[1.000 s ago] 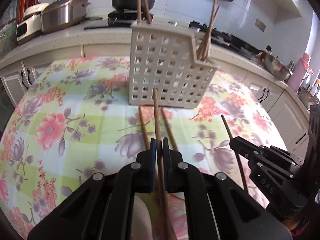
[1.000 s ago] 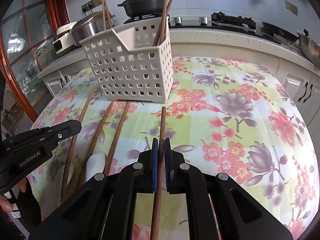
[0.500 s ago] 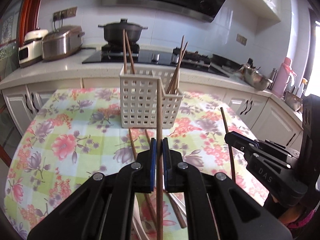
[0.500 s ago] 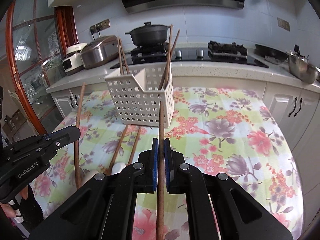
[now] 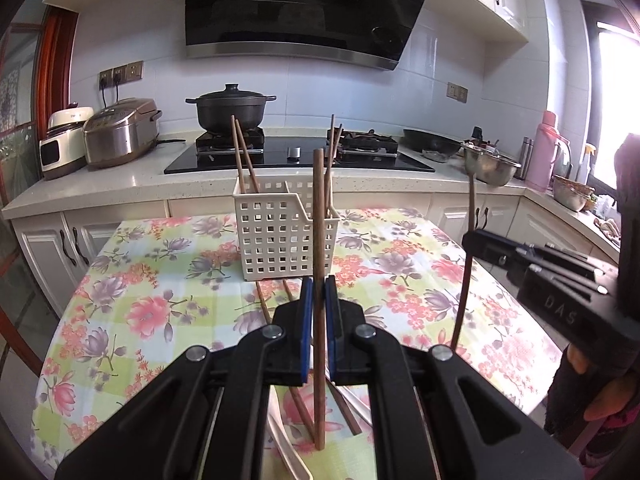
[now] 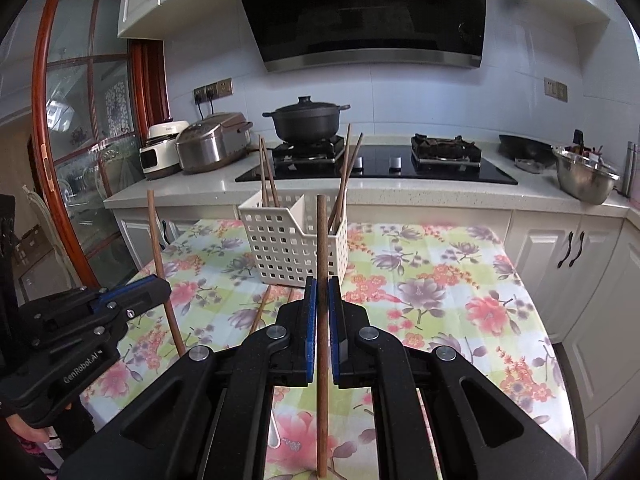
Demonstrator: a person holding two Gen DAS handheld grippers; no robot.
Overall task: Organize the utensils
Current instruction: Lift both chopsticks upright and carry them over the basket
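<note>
Each of my grippers holds one brown wooden chopstick upright above the table. My left gripper (image 5: 319, 292) is shut on a chopstick (image 5: 319, 216); the right gripper (image 6: 319, 292) is shut on another chopstick (image 6: 321, 236). Ahead stands a white perforated utensil basket (image 5: 280, 236), also (image 6: 288, 244), with two compartments, a pair of chopsticks leaning in each. Two more chopsticks (image 5: 262, 302) lie on the flowered tablecloth (image 5: 152, 280) in front of the basket, beside a white spoon (image 5: 288, 444). In the left wrist view the right gripper (image 5: 472, 240) shows at the right; in the right wrist view the left gripper (image 6: 164, 284) shows at the left.
Behind the table runs a white counter (image 6: 440, 194) with a black hob, a black lidded pot (image 6: 306, 120), two rice cookers (image 5: 120, 132), a steel bowl (image 6: 586, 178) and a pink flask (image 5: 546, 152). White cabinets stand below, a glass door (image 6: 80, 160) at the left.
Both grippers rose and pulled back from the basket, lifting their chopsticks off the tablecloth and tipping them upright. The basket now looks smaller and farther away; more wall and hood show.
</note>
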